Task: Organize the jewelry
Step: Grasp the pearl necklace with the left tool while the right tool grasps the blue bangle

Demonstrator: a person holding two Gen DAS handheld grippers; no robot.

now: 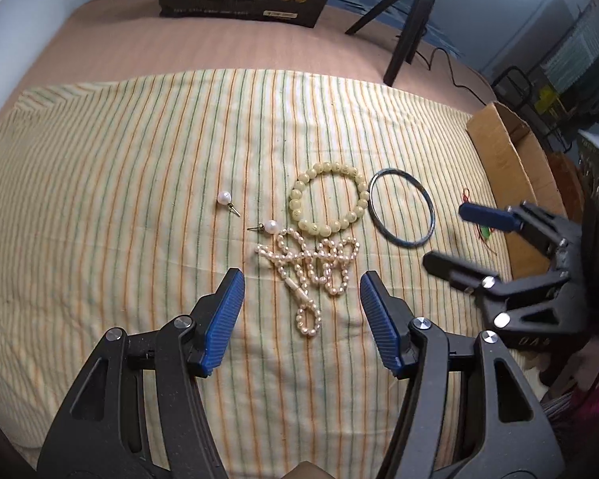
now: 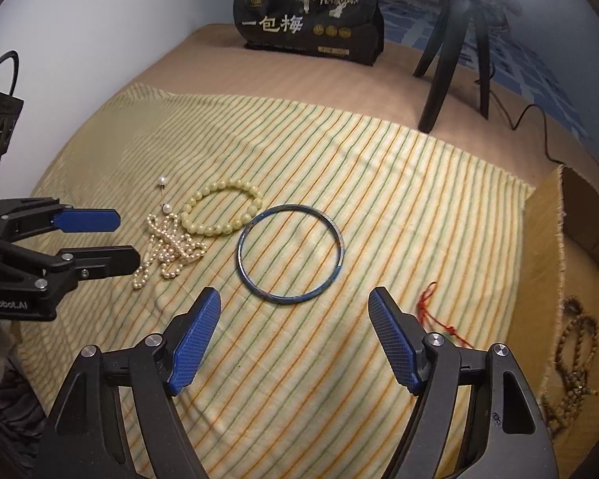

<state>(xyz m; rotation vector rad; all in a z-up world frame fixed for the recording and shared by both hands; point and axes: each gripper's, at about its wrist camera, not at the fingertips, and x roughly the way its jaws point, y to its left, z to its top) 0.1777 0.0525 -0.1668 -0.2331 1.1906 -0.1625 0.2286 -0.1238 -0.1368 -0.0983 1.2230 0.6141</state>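
My left tongs (image 1: 301,279) hang over the striped cloth (image 1: 139,159) with the jaws apart and nothing between the pads; the pearl necklace (image 1: 311,267) lies in a loose tangle on the cloth just ahead of them, its looped end reaching in between the fingertips as I see it. My right tongs (image 2: 295,299) are also apart and empty, tilted down over the blue bangle (image 2: 291,253), which lies flat on the cloth just past their tips.

The bead bracelet (image 1: 329,199), pale yellow, rests beyond the necklace and touches it at the near edge, with the bangle just beside it to the right. Two pearl earrings (image 1: 224,198) lie left of the bracelet, one apart, the other (image 1: 270,226) against the necklace's top. A red cord (image 2: 439,315) with a small green piece runs under my right tong's right finger.

At the cloth's right edge stands a cardboard box (image 2: 547,247); brown beads (image 2: 575,343) lie in it. Farther back on the bed (image 2: 299,88) are a black bag (image 2: 311,24) and a tripod (image 2: 451,52).
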